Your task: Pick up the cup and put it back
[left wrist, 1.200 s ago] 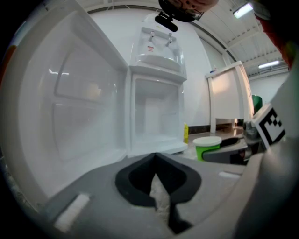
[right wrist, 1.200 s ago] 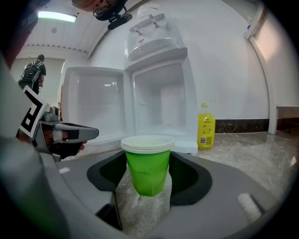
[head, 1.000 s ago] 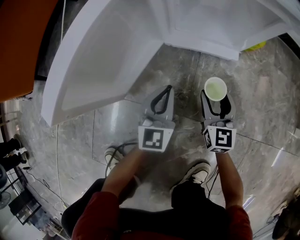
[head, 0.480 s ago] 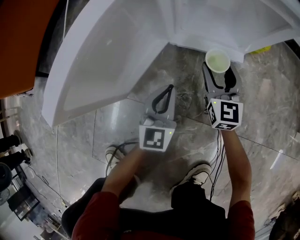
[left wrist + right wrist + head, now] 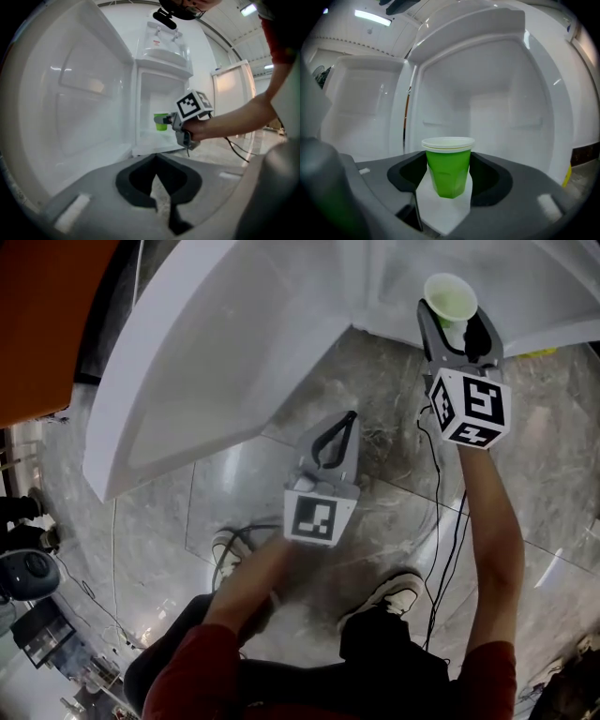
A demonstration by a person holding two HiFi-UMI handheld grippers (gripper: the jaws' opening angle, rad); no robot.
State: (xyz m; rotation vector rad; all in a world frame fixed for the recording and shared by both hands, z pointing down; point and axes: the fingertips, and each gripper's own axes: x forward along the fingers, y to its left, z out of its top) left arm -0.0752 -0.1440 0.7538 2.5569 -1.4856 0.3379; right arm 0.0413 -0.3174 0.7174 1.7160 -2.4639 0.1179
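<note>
**Cup on its way back into the fridge**

The right claw (image 5: 449,180) grasps the green cup (image 5: 448,164) at frame centre, holding it in the air before the open white fridge (image 5: 501,108). The left claw (image 5: 157,199) is clenched on nothing, low over the stone floor (image 5: 375,381). The putting-back step seems in hand. The next move calls for setting the cup down level inside the fridge, then letting go.

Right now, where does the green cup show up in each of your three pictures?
Head view: green cup at top right, held in the right gripper.
Left gripper view: cup near the centre, at the fridge opening.
Right gripper view: cup in the centre, between its fingers.
Shared landmark: the open white fridge.
</note>
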